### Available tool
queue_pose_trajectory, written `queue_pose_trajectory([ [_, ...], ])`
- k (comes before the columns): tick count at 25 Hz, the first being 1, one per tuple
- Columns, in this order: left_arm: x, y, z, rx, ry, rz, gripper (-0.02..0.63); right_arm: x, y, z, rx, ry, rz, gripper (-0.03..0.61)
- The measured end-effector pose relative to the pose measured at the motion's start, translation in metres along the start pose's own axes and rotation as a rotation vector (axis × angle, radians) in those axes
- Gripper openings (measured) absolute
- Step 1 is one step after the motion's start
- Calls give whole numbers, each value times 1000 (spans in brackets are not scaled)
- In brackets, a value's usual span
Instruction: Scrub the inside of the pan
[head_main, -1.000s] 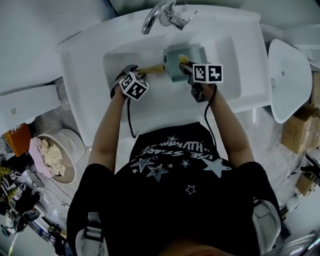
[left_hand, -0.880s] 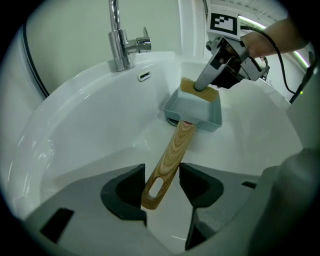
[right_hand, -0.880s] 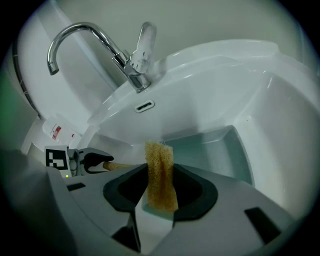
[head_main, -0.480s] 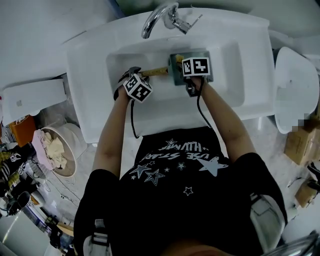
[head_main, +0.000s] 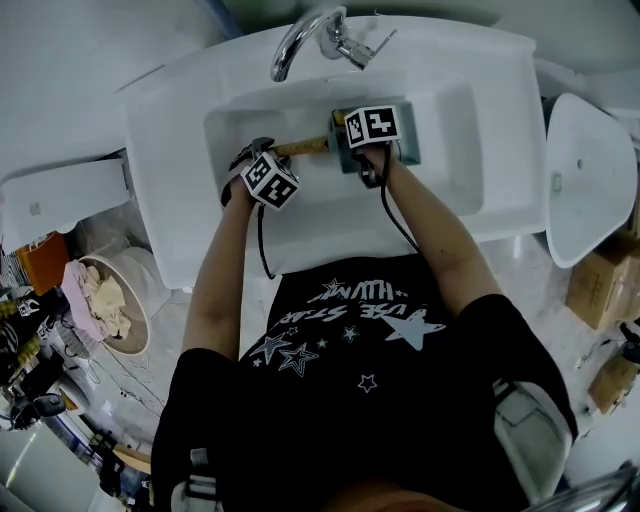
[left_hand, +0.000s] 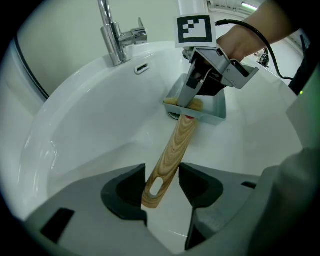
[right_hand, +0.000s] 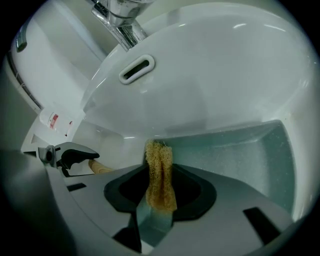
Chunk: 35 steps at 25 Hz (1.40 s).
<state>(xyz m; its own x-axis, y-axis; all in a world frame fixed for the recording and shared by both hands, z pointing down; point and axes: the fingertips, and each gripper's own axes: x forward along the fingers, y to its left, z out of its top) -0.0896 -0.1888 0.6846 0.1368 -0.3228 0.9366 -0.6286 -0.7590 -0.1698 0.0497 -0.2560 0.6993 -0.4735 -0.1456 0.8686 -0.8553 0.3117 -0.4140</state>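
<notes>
The white sink (head_main: 170, 150) lies under both grippers. The square grey pan (right_hand: 240, 155) sits in its basin, just ahead of your right gripper (right_hand: 160, 192), whose 2 jaws pinch a yellow sponge (right_hand: 159, 160) that pokes past their tips into the pan. Your left gripper (left_hand: 162, 175) has its jaws wide around the wooden handle (left_hand: 175, 145) end, which touches the left jaw and clears the right.
</notes>
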Motion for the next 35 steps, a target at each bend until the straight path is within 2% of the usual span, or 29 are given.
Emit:
queue_pose_trajectory([
  [4,0,-2,0,-8,1,-6,216,-1,-1,-1,-1,27,12,140],
  [10,-3,-4,3,-8,-2,-16,217,-10,-18,-1,-2,32,-38,140],
  [21,-1,0,-1,7,25,7,216,-36,-71,-3,26,8,-170,143],
  [27,-2,-1,0,10,23,8,216,-47,-93,-3,-16,19,-275,146],
  [31,-1,0,-3,15,37,20,216,-54,-102,-2,-6,17,-307,147],
  [35,-3,-4,3,11,26,3,216,-56,-107,-2,-42,13,-346,147],
])
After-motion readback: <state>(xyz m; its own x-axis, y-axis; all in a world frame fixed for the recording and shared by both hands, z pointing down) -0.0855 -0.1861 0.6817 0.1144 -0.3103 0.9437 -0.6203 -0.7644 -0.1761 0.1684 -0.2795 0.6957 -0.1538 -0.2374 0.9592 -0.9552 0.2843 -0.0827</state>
